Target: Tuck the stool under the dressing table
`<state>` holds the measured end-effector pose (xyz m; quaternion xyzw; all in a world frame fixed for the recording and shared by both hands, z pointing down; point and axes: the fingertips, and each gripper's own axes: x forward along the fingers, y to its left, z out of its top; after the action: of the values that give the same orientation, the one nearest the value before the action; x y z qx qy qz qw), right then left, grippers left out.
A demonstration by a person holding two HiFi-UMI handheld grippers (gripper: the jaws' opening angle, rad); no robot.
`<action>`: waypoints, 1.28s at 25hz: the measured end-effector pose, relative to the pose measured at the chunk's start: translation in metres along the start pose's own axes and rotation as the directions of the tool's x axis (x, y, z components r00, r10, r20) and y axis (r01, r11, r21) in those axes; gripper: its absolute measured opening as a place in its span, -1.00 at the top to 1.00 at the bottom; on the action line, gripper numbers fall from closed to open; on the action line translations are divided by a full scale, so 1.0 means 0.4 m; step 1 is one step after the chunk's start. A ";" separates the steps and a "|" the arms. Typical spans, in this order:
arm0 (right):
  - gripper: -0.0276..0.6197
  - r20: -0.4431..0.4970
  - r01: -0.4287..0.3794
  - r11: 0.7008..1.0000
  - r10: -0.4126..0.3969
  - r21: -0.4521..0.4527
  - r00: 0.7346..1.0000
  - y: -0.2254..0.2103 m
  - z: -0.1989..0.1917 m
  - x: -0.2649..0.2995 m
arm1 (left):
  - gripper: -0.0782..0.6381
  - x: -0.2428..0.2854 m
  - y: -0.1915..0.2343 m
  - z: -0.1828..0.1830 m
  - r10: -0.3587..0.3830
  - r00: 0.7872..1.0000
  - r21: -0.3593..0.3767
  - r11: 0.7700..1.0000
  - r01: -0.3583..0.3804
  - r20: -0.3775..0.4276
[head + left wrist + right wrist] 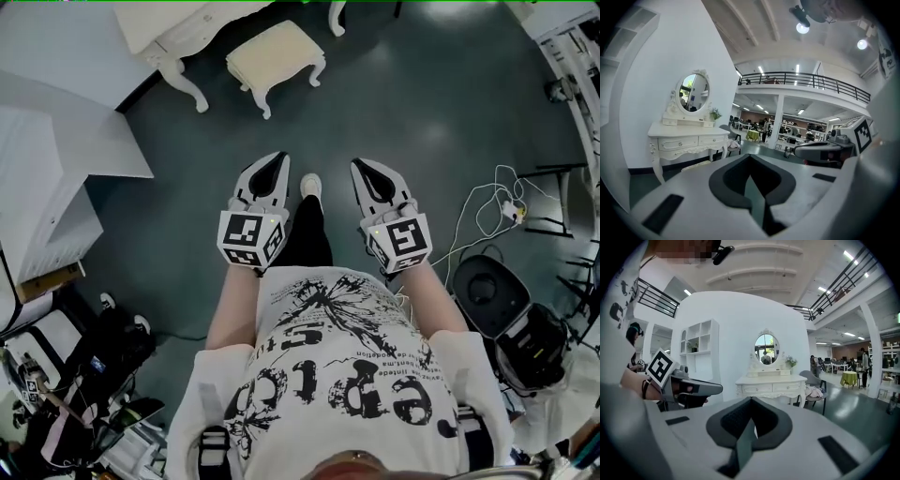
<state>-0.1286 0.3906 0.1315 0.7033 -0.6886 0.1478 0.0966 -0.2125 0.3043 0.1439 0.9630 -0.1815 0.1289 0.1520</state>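
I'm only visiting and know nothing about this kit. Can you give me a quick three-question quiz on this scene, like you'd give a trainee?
1. True or false: the stool is already tucked under the dressing table.
2. Pick one: what sits between the jaws of the left gripper? A) a stool leg B) nothing C) a cable
3. Fill in: the oval thing standing on the dressing table is a ____.

Key
1. False: the stool stands out on the floor in front of the table.
2. B: the jaws are together, with nothing held.
3. mirror
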 end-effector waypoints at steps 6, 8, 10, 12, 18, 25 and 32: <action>0.88 -0.017 -0.016 0.999 0.016 -0.040 1.000 -0.189 0.098 0.249 | 0.73 0.271 0.150 0.139 0.003 1.000 -0.001 1.000 -0.003 0.018; 0.88 -0.031 -0.021 0.998 0.019 -0.055 0.999 -0.232 0.121 0.313 | 0.73 0.332 0.210 0.197 0.009 1.000 0.016 1.000 -0.009 0.028; 0.88 -0.043 -0.024 0.998 0.022 -0.055 0.999 -0.274 0.140 0.370 | 0.73 0.383 0.268 0.247 0.028 0.999 0.047 0.998 -0.030 0.036; 0.88 -0.053 -0.034 0.998 0.031 -0.050 0.998 -0.311 0.148 0.420 | 0.73 0.424 0.312 0.271 0.057 0.998 0.068 0.996 -0.059 0.036; 0.88 -0.091 -0.115 0.992 0.109 -0.055 0.990 -0.387 0.126 0.591 | 0.73 0.518 0.424 0.212 0.155 0.988 0.005 0.988 -0.155 -0.005; 0.88 -0.170 -0.270 0.962 0.260 -0.038 0.950 -0.489 0.085 0.817 | 0.73 0.627 0.532 0.124 0.333 0.940 -0.103 0.935 -0.340 -0.076; 0.88 -0.288 -0.413 0.910 0.401 0.020 0.870 -0.583 -0.037 1.041 | 0.73 0.756 0.613 0.016 0.478 0.870 -0.196 0.848 -0.493 -0.122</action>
<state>0.1063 0.0116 0.3032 0.5115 -0.8029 0.2501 0.1764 -0.0342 -0.0095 0.2901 0.8578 -0.4267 0.1752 0.2268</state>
